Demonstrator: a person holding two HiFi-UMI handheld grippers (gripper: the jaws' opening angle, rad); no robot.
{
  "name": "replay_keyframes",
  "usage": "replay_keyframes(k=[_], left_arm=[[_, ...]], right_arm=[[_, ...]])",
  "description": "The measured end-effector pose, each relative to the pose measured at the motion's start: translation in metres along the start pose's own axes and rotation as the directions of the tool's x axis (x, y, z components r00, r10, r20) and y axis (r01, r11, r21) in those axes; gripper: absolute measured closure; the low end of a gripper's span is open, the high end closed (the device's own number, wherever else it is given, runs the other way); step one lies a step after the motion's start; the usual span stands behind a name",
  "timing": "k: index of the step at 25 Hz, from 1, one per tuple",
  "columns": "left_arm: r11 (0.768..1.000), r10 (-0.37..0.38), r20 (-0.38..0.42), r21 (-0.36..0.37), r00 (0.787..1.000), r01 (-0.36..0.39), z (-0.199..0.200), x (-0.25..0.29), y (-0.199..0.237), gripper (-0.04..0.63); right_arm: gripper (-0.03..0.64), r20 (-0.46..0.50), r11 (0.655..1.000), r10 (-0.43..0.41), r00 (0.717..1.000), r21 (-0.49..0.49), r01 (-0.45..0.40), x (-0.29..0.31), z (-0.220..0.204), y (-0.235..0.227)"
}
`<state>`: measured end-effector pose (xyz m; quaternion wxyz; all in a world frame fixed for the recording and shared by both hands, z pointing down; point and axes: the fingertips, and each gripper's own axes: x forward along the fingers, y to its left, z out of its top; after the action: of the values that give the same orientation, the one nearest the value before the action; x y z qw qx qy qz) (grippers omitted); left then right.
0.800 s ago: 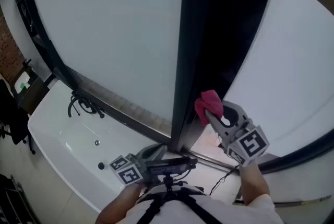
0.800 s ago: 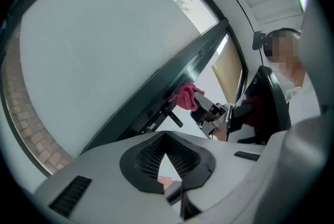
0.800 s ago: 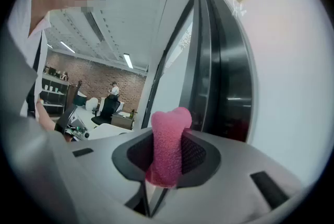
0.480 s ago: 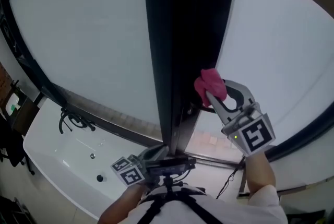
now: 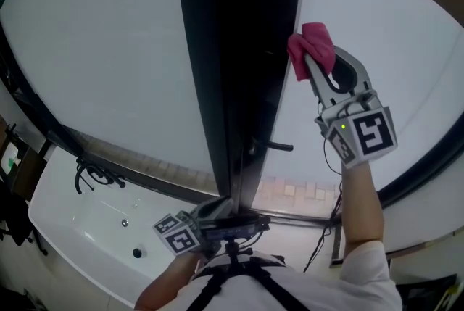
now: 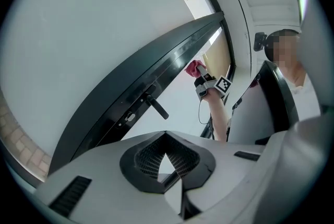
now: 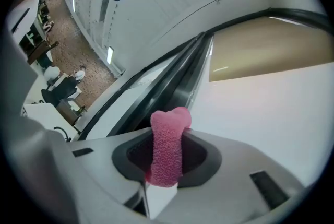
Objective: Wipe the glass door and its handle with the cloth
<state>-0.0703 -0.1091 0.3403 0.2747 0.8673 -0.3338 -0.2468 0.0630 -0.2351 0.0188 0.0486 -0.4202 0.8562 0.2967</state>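
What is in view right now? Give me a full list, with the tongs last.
glass panes: two, frosted white, either side of the frame
door frame: one, black, upright in the middle
handle: one, black, sticking out low on the frame
cloth: one, pink, at the frame's right edge, above the handle
tub: one, white, lower left
tap: one, black, on the tub's rim
cable: one, black, hanging lower right
right tongs: grey, raised, shut on the cloth
left tongs: grey, low by the person's chest, shut, empty
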Motion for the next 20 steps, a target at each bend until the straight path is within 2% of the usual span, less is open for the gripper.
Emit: replay_keyframes(k=[3,6,9,11,13,15,17,20], left_arm=[[1.0,-0.005,-0.001,0.006,1.0,0.005,-0.002,0.0,0.003,0.603],[1.0,-0.017,0.003,0.007,1.0,0.017,-0.002,-0.001,0.004,0.603],[1.0,-0.025,0.0,-0.001,1.0,0.025,-0.002,-0.002,0.003,0.603],[0.999,-0.033,-0.006,-0.008,0.999,0.032,-0.004,-0.001,0.003,0.603],[0.999,-0.038,-0.015,-0.014,0.999,0.038,-0.007,0.001,0.003,0.603],[0.999,-0.042,-0.019,-0.016,0.999,0.042,-0.007,0.001,0.002,0.603],[0.999,-0.041,-0.016,-0.014,0.999,0.041,-0.006,-0.001,0.003,0.603],[0.999,-0.03,-0.009,-0.013,1.0,0.03,-0.003,-0.004,0.006,0.603]], right_arm=[[0.517,0.063,0.986,-0.146,0.987,0.087,0.141,-0.004,0.002,-0.036],[0.517,0.115,0.946,-0.291,0.95,0.181,0.268,-0.011,0.005,-0.069],[0.517,0.172,0.911,-0.378,0.91,0.244,0.332,-0.016,0.016,-0.084],[0.517,0.243,0.89,-0.421,0.874,0.298,0.345,-0.021,0.031,-0.089],[0.517,0.325,0.881,-0.44,0.837,0.338,0.332,-0.026,0.049,-0.089],[0.517,0.379,0.891,-0.427,0.821,0.328,0.313,-0.025,0.065,-0.082],[0.517,0.403,0.918,-0.385,0.83,0.258,0.3,-0.017,0.077,-0.071],[0.518,0.389,0.961,-0.273,0.88,0.069,0.268,0.006,0.089,-0.052]])
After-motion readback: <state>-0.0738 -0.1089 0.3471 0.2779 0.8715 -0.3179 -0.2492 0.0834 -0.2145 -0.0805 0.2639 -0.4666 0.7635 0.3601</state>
